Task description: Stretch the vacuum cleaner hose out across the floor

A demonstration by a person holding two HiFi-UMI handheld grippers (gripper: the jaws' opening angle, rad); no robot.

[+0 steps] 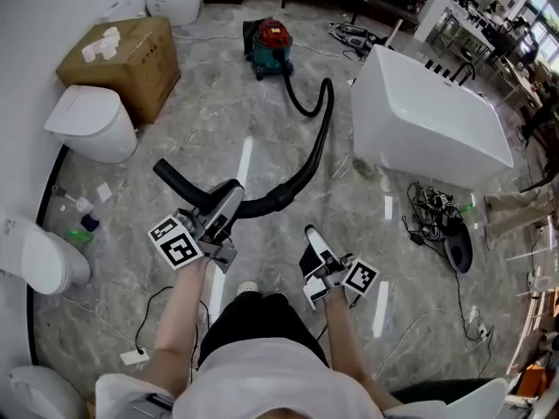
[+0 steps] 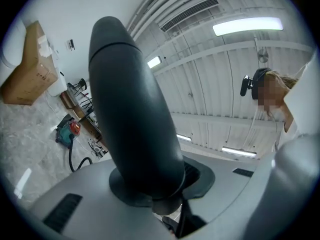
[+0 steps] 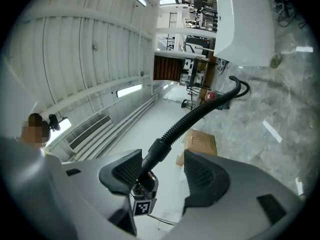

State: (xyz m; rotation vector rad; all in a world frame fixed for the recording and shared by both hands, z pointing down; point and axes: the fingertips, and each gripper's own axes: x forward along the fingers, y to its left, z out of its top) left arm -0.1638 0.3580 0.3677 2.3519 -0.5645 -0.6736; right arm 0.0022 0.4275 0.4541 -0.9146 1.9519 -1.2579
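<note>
A red and teal vacuum cleaner (image 1: 272, 45) stands on the marble floor at the back. Its black ribbed hose (image 1: 321, 133) loops beside the bathtub and curves toward me to a cuff (image 1: 281, 197). My left gripper (image 1: 229, 201) is shut on the hose's rigid black end tube (image 2: 135, 124), whose tip (image 1: 169, 173) sticks out to the upper left. In the left gripper view that tube fills the space between the jaws. My right gripper (image 1: 313, 238) is open, below and to the right of the cuff and apart from it. In the right gripper view the hose (image 3: 200, 111) shows beyond the empty gripper (image 3: 160, 169).
A white bathtub (image 1: 428, 116) stands to the right of the hose. A cardboard box (image 1: 122, 59) and toilets (image 1: 92, 120) (image 1: 35, 256) line the left wall. A tangle of cables (image 1: 432, 212) lies at the right, small bottles (image 1: 83, 216) at the left, and a cord with a plug (image 1: 135, 354) near my feet.
</note>
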